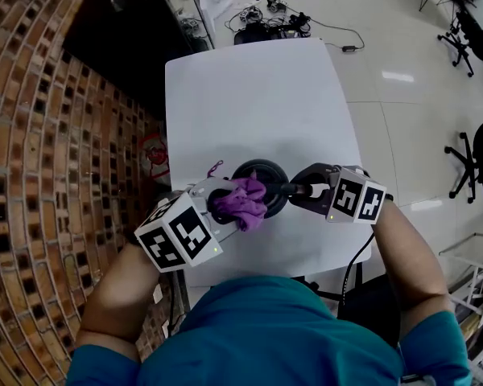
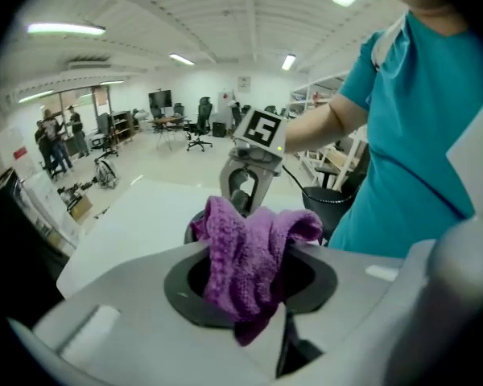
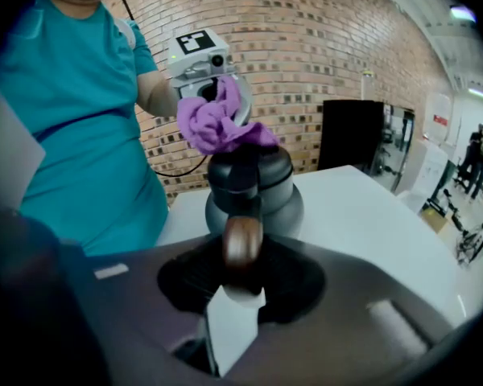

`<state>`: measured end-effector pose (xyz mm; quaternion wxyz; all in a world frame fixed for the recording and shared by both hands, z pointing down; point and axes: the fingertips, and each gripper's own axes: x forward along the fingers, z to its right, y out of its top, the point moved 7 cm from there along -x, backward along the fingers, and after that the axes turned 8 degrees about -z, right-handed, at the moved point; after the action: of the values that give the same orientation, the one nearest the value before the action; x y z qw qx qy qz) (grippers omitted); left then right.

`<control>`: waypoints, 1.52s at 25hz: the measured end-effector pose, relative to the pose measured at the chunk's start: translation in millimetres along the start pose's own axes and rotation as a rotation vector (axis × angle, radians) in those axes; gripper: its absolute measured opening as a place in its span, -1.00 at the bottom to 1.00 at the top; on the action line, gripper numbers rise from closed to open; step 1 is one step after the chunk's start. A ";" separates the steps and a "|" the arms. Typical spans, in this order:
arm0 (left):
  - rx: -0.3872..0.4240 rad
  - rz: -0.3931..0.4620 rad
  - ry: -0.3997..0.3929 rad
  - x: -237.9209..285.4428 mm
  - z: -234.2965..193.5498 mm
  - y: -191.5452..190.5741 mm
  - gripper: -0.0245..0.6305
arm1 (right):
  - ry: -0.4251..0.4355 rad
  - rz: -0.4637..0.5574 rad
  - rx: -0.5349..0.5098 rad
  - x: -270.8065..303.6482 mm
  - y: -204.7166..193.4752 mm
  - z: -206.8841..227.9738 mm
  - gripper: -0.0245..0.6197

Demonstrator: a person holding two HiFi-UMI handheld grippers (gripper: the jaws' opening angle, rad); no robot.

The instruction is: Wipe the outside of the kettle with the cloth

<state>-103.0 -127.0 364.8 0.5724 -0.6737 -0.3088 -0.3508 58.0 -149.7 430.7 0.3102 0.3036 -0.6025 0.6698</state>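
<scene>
Purple cloth (image 1: 240, 202), clamped in left tongs (image 1: 219, 206), hides part of kettle (image 1: 266, 174).

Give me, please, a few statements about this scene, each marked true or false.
1. The left gripper holds a purple cloth. True.
2. The cloth lies spread out flat. False: it is bunched in the jaws at the top of the kettle.
3. The right gripper is shut on the kettle's handle. True.
4. The kettle is white. False: it is dark; the table is white.
</scene>
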 end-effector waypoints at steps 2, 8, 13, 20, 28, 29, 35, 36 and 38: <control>-0.050 0.004 0.052 -7.1 -15.8 -12.0 -0.56 | -0.005 0.001 0.001 0.6 -0.1 0.0 -0.64; -0.029 -0.013 0.095 -9.1 -21.8 -10.1 -0.55 | -0.063 0.043 0.001 1.9 -1.1 -2.7 -0.64; 0.155 -0.113 0.089 2.7 -20.2 22.4 -0.55 | -0.198 0.229 0.166 5.4 -25.7 0.3 -0.34; 0.280 -0.205 0.006 14.1 -20.0 64.6 -0.55 | -0.279 0.487 0.505 45.8 -74.6 -21.3 -0.21; 0.523 -0.534 -0.128 54.9 -9.4 98.5 -0.51 | -0.399 0.604 0.468 71.3 -57.6 -28.1 0.52; 0.540 -0.570 -0.154 59.2 -8.0 103.3 -0.51 | -0.392 0.611 0.463 71.3 -58.4 -27.0 0.53; 0.542 -0.710 -0.333 90.3 1.2 125.5 -0.48 | -0.387 0.559 0.388 80.6 -52.7 -29.1 0.42; 0.549 -0.729 -0.353 93.2 2.2 127.4 -0.48 | -0.393 0.553 0.387 81.4 -52.5 -29.1 0.42; 0.551 -0.750 -0.366 91.7 -0.5 128.6 -0.48 | -0.394 0.567 0.394 82.2 -52.7 -28.2 0.35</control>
<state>53.7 -146.0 369.3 0.5000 -0.3905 -0.7063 -0.3139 47.0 -113.2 524.9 -0.0728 0.3016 -0.5703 0.7606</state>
